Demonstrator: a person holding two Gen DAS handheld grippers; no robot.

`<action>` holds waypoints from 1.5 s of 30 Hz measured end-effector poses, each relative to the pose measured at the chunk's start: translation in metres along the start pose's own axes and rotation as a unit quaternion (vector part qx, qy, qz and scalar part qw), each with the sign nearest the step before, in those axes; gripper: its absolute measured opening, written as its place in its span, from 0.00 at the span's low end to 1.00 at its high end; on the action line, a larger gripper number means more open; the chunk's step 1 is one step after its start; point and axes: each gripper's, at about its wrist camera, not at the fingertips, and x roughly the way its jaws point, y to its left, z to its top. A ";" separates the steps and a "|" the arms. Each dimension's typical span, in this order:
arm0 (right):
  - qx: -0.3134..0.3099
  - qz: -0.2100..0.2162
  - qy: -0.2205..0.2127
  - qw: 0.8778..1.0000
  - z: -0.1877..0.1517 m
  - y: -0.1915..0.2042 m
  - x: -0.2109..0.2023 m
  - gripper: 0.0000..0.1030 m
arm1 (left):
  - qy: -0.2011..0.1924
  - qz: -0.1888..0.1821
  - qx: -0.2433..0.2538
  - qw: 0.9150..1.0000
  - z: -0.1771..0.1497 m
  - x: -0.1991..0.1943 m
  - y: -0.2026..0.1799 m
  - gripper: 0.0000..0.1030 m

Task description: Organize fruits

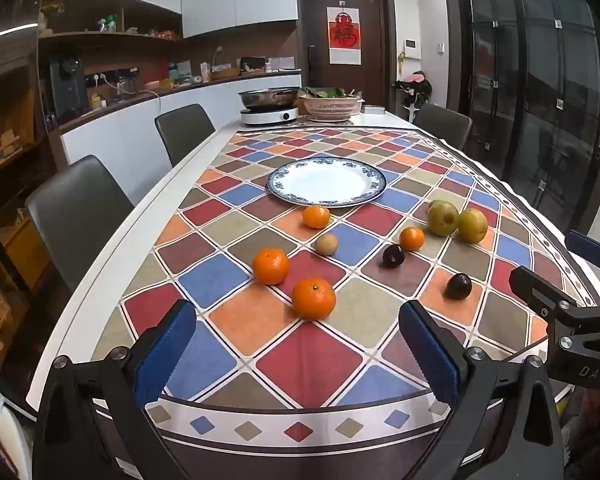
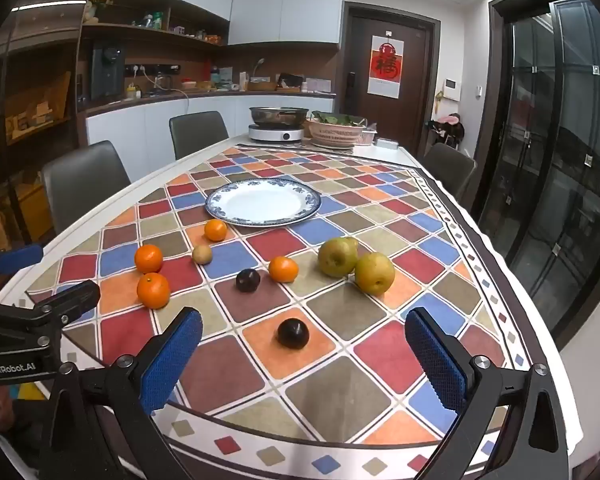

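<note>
Both tools hang above the near edge of the table (image 1: 204, 148), tipped downward, and neither has hold of anything. The left gripper (image 1: 296, 350) has its blue pads spread as wide as they go, with only tablecloth between them; the right gripper (image 2: 304, 354) is just as wide and just as empty.

From the left gripper's camera the nearest fruit is a mandarin (image 1: 313, 298) a little beyond its fingers, with a second mandarin (image 1: 271, 265) close behind it. The right gripper shows at that picture's right edge. From the right gripper's camera the nearest thing is a dark plum (image 2: 293, 333), and the two pears (image 2: 337, 257) sit touching toward the right edge of the table. Here the left gripper shows at the left side.

All the fruit lies loose on the chequered tablecloth (image 2: 340, 396), between the near edge and the blue-rimmed plate (image 2: 236, 196), which sits mid-table with nothing on it. One small mandarin (image 2: 215, 230) lies just beside the plate's rim.

At the far end stand a steel pot (image 2: 278, 115) on a hotplate and a basket of greens (image 2: 338, 130). Grey chairs line the left edge, a kitchen counter runs behind them, and a dark door carries a red poster (image 2: 386, 66).
</note>
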 end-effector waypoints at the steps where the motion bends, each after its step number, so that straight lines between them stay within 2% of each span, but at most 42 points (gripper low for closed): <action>1: 0.000 0.000 0.001 1.000 0.000 0.000 0.000 0.99 | 0.001 0.000 0.000 1.000 0.000 0.000 0.000 1.00; 45: -0.002 0.000 0.000 1.000 0.001 0.003 0.002 0.99 | -0.003 0.006 -0.004 1.000 0.000 -0.001 0.002 1.00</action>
